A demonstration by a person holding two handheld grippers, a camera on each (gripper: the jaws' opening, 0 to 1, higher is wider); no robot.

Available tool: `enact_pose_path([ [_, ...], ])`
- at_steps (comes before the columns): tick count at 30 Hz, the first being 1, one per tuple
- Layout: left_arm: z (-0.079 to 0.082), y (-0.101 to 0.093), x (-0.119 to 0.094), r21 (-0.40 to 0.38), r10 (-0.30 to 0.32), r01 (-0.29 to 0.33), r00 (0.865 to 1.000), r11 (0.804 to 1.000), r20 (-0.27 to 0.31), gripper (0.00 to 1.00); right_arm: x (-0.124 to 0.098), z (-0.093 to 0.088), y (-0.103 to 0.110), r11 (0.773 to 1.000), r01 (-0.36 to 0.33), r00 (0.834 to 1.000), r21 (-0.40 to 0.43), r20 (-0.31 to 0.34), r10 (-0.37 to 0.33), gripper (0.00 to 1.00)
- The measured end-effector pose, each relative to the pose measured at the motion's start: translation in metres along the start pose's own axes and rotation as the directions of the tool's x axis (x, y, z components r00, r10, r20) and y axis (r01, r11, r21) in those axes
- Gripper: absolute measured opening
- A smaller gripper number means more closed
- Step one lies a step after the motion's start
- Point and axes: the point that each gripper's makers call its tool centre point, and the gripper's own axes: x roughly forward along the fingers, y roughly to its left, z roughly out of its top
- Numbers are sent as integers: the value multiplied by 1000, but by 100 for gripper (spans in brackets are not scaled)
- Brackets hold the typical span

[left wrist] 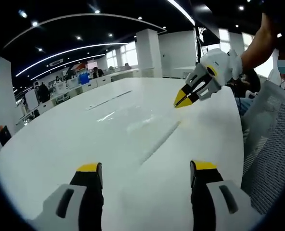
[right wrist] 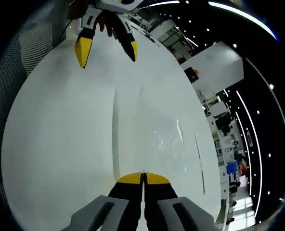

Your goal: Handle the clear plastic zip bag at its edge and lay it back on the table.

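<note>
1. The clear plastic zip bag point(left wrist: 149, 127) is lying flat on the white surface point(left wrist: 60, 149), pretty much in the middle between the two claws. It's hard to spot since it's see-through; you mostly catch it by the glare and a long straight ridge along one side.

2. The left claw point(left wrist: 145, 175) is wide open, with its yellow-tipped jaws well apart and nothing between them. It sits above the surface on the near side of the bag, not touching it.

3. The right claw point(right wrist: 143, 179) has its jaws pressed together, the yellow tips meeting in a thin line. In the right gripper view the tips sit right at the near edge of the bag point(right wrist: 147, 130). I can't tell for sure whether a bit of plastic is pinched in there, since the film is too transparent at that spot.

4. In the left gripper view the right claw point(left wrist: 182, 101) comes in from the upper right, tips pointing down at the far edge of the bag, with a person's arm point(left wrist: 258, 41) behind it.

5. In the right gripper view the left claw point(right wrist: 108, 50) shows at the top, jaws spread, over the far end of the surface point(right wrist: 51, 144).

6. Background: an open office with white columns point(left wrist: 148, 53), ceiling light strips, and desks with a few people far off. A mesh chair back point(left wrist: 272, 139) stands beside the surface.
</note>
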Motion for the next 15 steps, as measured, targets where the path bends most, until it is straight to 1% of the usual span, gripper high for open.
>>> enact_pose_path([
  [4,0,1,1,10,-9,8,1000,1000,2,73,-4,1,1,999,-3,1000,46,5,3,0],
  [10,5,-7,3,36,-35,35,999,999,-2,72,-12,2,-1,996,9,1000,91,11,-10,0],
  [13,11,-9,3,44,-41,40,999,998,4,72,-18,4,-3,995,26,1000,98,15,-28,0],
  [15,14,-10,2,66,-48,47,999,997,5,72,-22,6,-4,993,34,999,112,21,-36,0],
])
